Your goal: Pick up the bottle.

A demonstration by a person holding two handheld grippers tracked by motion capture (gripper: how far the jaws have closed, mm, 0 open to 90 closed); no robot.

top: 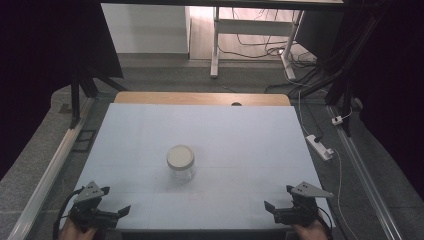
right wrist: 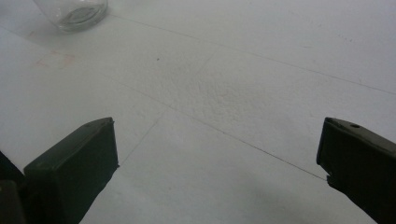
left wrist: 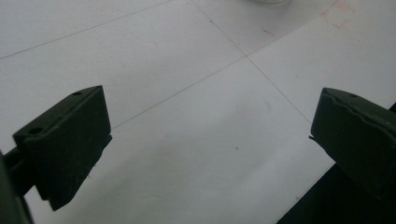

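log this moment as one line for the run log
scene: lidded glass jar upright mid-table | left tool: open, near edge, clear of jar | right tool: open, near edge, clear of jar | contact: none

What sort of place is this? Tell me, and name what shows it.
Probably a lab or recording workspace: a table under a pale sheet holding one lidded glass jar, dark stand legs beside it, and cables trailing over the floor behind.
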